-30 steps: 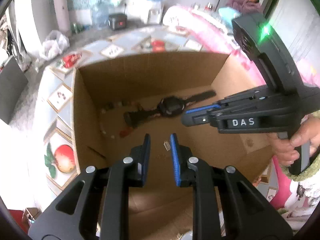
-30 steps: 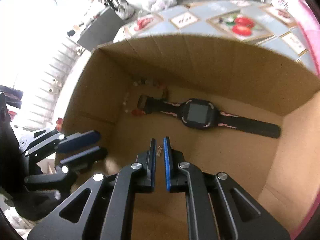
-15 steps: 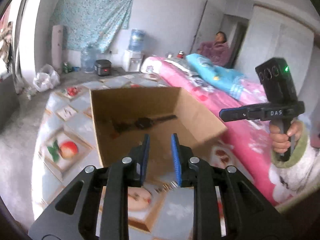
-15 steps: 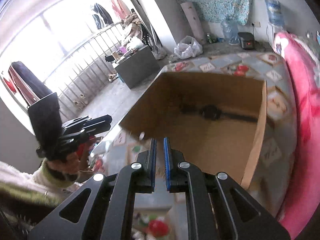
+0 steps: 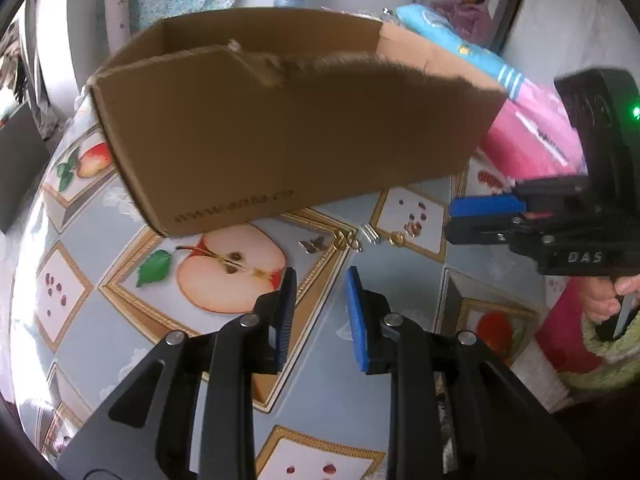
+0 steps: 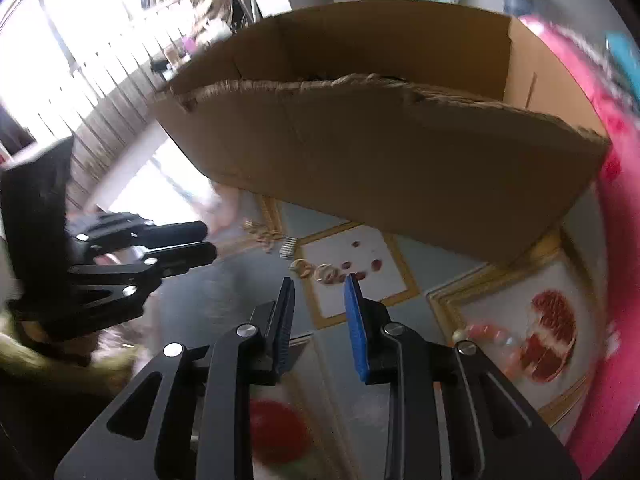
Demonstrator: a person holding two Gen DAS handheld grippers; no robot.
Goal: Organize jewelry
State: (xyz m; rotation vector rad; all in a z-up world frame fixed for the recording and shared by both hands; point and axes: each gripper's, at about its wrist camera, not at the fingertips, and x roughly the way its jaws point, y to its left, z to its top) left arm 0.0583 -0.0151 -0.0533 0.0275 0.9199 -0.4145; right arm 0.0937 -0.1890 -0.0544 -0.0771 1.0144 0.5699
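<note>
Several small jewelry pieces lie on the fruit-print tablecloth in front of the cardboard box [image 5: 280, 128]: a butterfly piece [image 5: 312, 244], gold hooks [image 5: 347, 240], a silver clip [image 5: 370, 234] and a gold ring [image 5: 397, 238]. My left gripper [image 5: 321, 292] hovers open just short of them, nothing between its fingers. My right gripper [image 5: 450, 222] comes in from the right. In the right wrist view its jaws [image 6: 318, 292] are opening and empty, just short of the gold rings [image 6: 316, 270]. The silver clip [image 6: 288, 248] and left gripper [image 6: 209, 241] lie to the left. The box's inside is hidden.
The box's near wall [image 6: 400, 160] rises right behind the jewelry. Pink bedding [image 5: 532, 140] borders the table on the right. A hand [image 5: 604, 300] in a green cuff holds the right gripper. A person [image 5: 468, 4] sits far back by a doorway.
Both grippers have come out of the box and dropped to the tablecloth in front of it. The right gripper's jaws, shut before, now stand apart. The watch inside the box is out of sight.
</note>
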